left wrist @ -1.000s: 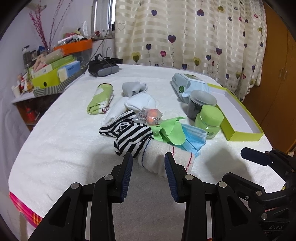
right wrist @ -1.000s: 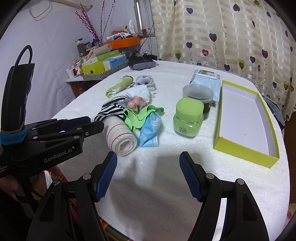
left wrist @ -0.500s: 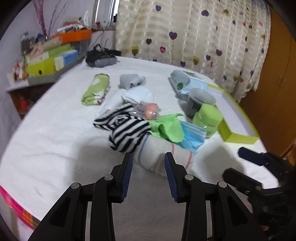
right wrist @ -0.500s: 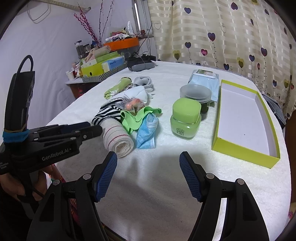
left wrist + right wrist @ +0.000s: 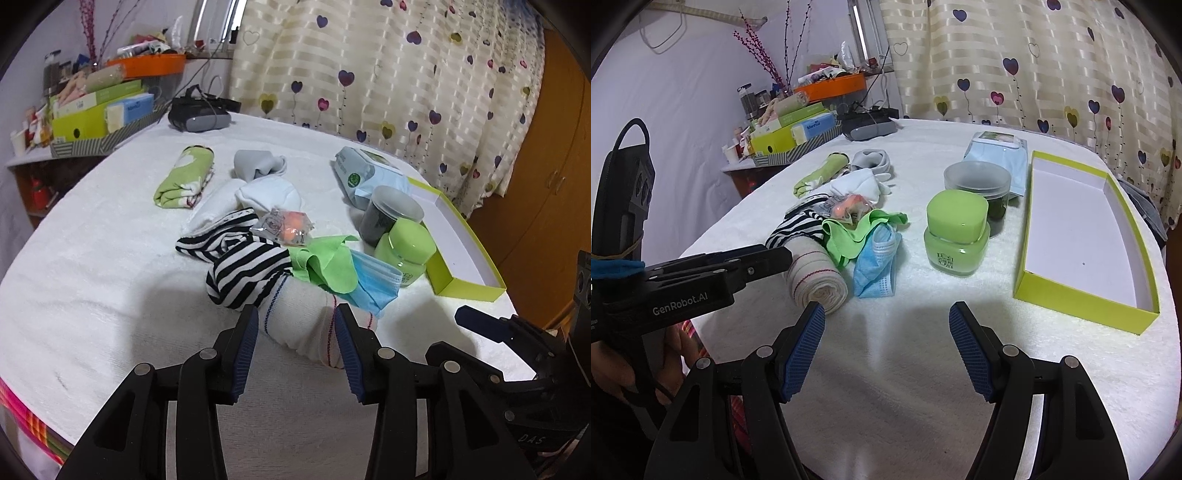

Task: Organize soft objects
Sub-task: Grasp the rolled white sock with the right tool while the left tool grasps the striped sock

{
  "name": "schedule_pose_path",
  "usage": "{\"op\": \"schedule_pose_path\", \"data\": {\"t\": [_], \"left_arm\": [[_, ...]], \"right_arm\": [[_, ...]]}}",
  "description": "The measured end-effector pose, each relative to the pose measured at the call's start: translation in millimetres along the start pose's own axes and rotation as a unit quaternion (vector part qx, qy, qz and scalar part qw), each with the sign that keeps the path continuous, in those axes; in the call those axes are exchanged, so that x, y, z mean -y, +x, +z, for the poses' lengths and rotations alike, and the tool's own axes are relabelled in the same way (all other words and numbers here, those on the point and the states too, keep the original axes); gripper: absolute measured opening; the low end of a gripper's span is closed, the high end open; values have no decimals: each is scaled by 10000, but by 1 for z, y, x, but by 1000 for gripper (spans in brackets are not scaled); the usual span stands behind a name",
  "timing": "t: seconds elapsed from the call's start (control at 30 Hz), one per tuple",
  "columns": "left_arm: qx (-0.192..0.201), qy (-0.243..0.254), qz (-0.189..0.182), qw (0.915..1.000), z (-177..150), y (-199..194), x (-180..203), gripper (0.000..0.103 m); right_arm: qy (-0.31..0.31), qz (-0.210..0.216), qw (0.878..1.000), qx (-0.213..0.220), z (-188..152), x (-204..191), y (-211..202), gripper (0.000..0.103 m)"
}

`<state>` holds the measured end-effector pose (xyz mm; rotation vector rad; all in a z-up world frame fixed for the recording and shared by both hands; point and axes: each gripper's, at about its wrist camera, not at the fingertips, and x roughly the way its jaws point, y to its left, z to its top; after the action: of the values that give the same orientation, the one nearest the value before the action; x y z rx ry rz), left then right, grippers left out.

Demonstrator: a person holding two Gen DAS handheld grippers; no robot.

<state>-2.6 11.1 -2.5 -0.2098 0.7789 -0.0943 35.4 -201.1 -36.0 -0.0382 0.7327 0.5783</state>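
A rolled white towel (image 5: 306,321) with red and blue stripes lies at the near end of a heap of soft things: a black-and-white striped cloth (image 5: 251,269), a green cloth (image 5: 325,262) and a blue face mask (image 5: 373,284). My left gripper (image 5: 295,317) is down at the roll with its jaws opening. The roll's near part sits between the tips, and the pads do not squeeze it. In the right wrist view the left gripper (image 5: 783,258) reaches the roll (image 5: 816,273) from the left. My right gripper (image 5: 886,317) stands open over bare tablecloth, holding nothing.
An open lime-green box (image 5: 1082,236) lies at the right. A green jar (image 5: 956,232), a dark lidded jar (image 5: 979,184) and a wipes pack (image 5: 997,151) stand beside it. White socks (image 5: 269,195), a grey sock (image 5: 255,166) and a green patterned roll (image 5: 184,177) lie farther back. Cluttered shelf at far left.
The left jaws have spread wider, and the left gripper has tilted and come closer to the white roll. The right gripper has hardly moved.
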Motion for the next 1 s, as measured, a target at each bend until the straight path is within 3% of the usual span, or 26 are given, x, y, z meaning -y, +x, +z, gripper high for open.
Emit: {"op": "schedule_pose_path", "data": {"t": [0.3, 1.0], "left_arm": [[105, -116, 218, 9996, 2, -6, -13, 42], [311, -402, 292, 9983, 10, -16, -69, 42]], "right_arm": [[-192, 168, 9997, 48, 3, -12, 4, 70], [-858, 726, 9937, -51, 28, -62, 35, 70]]}}
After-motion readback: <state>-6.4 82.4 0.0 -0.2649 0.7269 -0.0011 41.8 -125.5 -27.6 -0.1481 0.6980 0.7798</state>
